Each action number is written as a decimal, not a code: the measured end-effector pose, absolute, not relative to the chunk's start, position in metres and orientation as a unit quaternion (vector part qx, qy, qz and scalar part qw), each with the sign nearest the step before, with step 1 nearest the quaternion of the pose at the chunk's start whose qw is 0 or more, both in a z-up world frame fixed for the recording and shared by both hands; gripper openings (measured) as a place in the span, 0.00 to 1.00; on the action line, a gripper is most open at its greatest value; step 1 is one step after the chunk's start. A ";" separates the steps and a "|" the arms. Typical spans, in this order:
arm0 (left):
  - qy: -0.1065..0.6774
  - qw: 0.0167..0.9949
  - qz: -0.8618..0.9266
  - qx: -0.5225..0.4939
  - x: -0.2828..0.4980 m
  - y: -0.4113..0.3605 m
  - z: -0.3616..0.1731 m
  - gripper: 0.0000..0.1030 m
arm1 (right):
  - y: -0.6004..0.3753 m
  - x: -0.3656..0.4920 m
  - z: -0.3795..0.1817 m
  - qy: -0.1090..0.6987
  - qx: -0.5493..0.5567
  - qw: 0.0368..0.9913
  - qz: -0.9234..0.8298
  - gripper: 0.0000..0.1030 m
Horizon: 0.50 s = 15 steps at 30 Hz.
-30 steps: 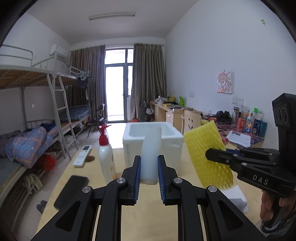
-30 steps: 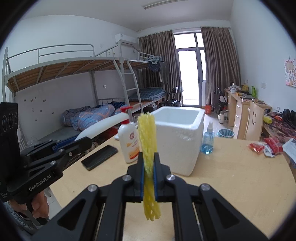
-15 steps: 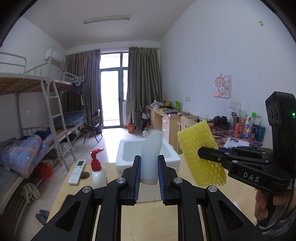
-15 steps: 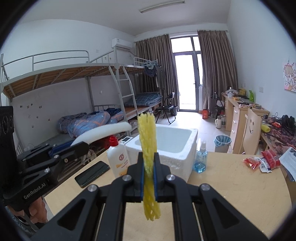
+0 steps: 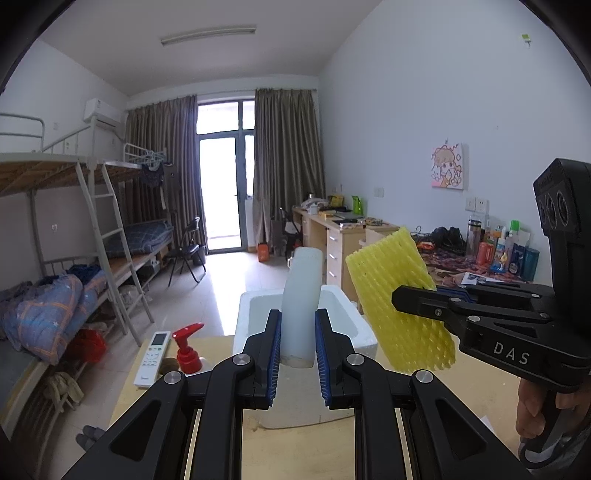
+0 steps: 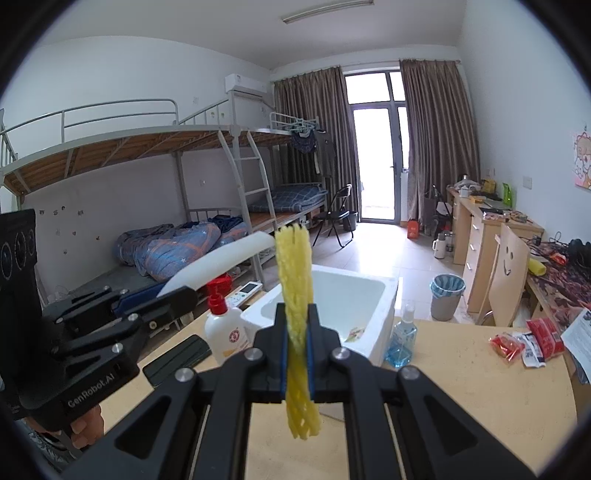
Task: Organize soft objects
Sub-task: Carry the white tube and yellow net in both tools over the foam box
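A white-walled dormitory room in daylight: a glazed balcony door [image 5: 225, 181] at the far end stands between brown curtains [image 5: 286, 166], with a tube light [image 5: 208, 35] on the ceiling and an air conditioner [image 6: 246, 84] high on the left wall. Metal bunk beds [image 6: 147, 147] with a ladder [image 5: 110, 236] line the left side, bedding heaped below. Wooden desks [image 5: 332, 229] run along the right wall under a cartoon picture [image 5: 447, 167]. A folding chair [image 6: 338, 214] stands on the pale tiled floor [image 5: 218, 280].

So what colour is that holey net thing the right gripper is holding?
Yellow. The foam net shows best in the left wrist view.
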State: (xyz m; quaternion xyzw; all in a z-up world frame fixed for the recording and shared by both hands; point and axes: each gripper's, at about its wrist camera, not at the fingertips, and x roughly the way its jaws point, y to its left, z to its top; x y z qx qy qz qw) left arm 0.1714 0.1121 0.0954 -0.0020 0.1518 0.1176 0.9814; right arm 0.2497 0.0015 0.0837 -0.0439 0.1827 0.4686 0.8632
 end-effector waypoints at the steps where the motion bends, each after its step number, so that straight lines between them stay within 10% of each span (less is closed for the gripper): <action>1: 0.154 0.981 0.118 -0.002 0.175 0.113 0.096 0.18 | 0.005 0.253 0.084 0.184 -0.047 0.863 0.469 0.10; 15: 0.172 0.978 0.121 -0.005 0.221 0.133 0.096 0.18 | 0.025 0.291 0.083 0.200 -0.049 0.865 0.458 0.10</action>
